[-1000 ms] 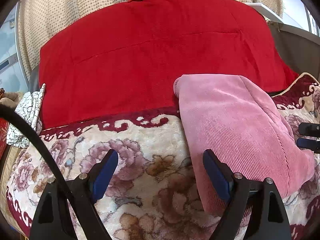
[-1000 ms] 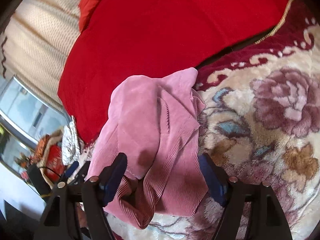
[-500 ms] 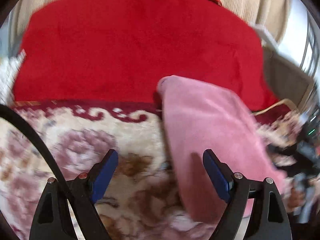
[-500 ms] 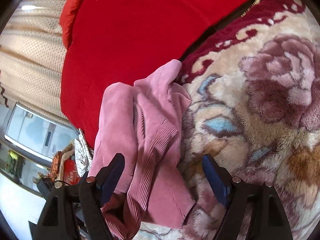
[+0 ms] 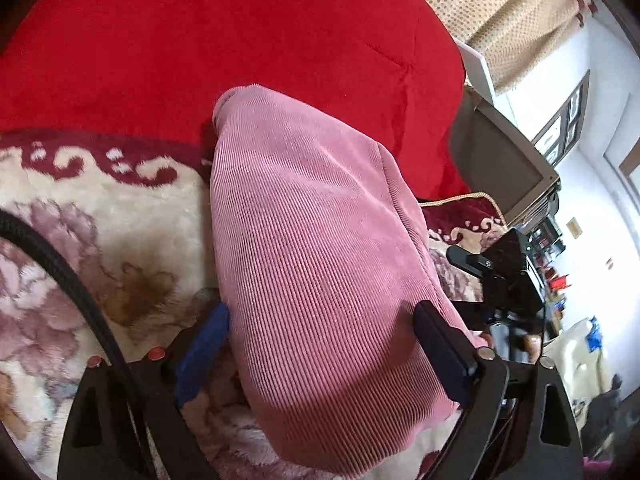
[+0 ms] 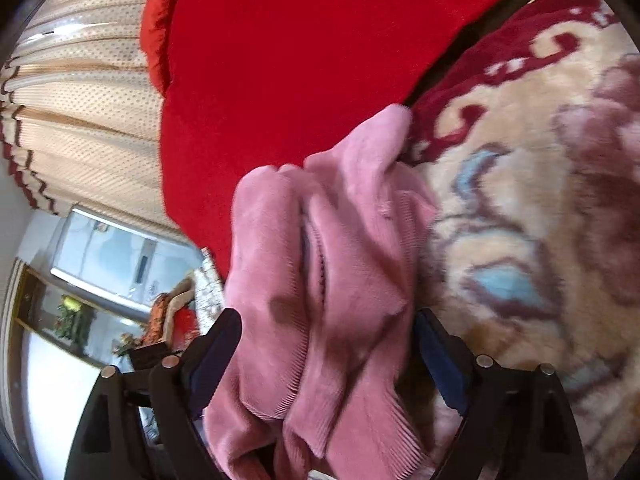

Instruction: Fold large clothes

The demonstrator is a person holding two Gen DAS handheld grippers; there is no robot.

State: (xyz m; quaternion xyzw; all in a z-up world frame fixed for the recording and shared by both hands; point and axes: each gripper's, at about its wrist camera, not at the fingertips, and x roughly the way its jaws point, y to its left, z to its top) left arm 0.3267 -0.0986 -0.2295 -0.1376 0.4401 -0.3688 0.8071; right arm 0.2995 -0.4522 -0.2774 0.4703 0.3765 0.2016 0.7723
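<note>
In the left wrist view, a pink corduroy garment [image 5: 320,264] is seen folded into a long bundle on a floral blanket [image 5: 100,216] with a dark red scrolled border. The far end of the bundle is laid against the edge of a red quilt [image 5: 224,36] spread behind it. The left gripper [image 5: 324,344] is held with its jaws wide, and they have just been opening further. The near part of the garment is framed between the two blue pads; whether either pad touches the cloth cannot be told. A black cable [image 5: 68,280] is seen curving across the lower left. The right gripper [image 5: 500,276] is visible at the right edge of the bundle, dark and partly hidden, with a dotted curtain [image 5: 504,20] in the background above it.

In the right wrist view, the same garment [image 6: 328,280] is shown from its other side, bunched into thick ribbed folds and slightly blurred. The right gripper [image 6: 328,352] is set astride the near folds, its jaws wide and lately opened further. The cloth fills the gap between them, and no firm pinch can be made out. The floral blanket [image 6: 540,220] lies to the right, the red quilt [image 6: 300,60] beyond.
</note>
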